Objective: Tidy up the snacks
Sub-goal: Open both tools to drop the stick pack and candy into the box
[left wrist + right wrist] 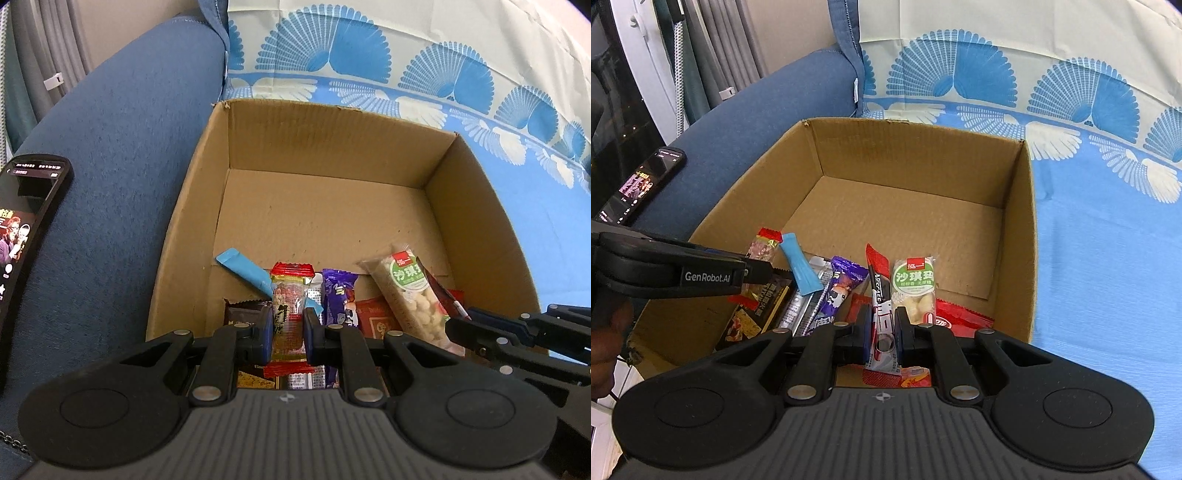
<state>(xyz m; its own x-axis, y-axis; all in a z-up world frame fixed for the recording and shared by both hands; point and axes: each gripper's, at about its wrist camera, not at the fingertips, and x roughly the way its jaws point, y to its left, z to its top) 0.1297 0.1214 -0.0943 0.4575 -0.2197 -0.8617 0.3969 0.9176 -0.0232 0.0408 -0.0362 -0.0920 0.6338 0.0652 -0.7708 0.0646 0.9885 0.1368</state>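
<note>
Two grippers, each holding a snack over the box

The left gripper (286, 328) is clamped on a clear snack pack with red ends (288, 317), pinching it across the middle, and the right gripper (882, 328) is clamped on a thin red and white stick pack (881, 306) the same way. Both packs hang just above the near end of the cardboard box (476, 206), where other snacks already lie: a blue stick (245, 271), a purple bar (340, 295), a puffed rice bar with a green label (413, 299) and a dark chocolate pack (245, 314). These packs look light, crinkly and a bit slippery, I think. They bend easily, so the middle looks like the best place to hold. The puffed rice bar would probably crumble if squeezed hard. The far half of the box is bare. A phone (26, 236) lies on the blue sofa arm (122, 184) beside the box.
</note>
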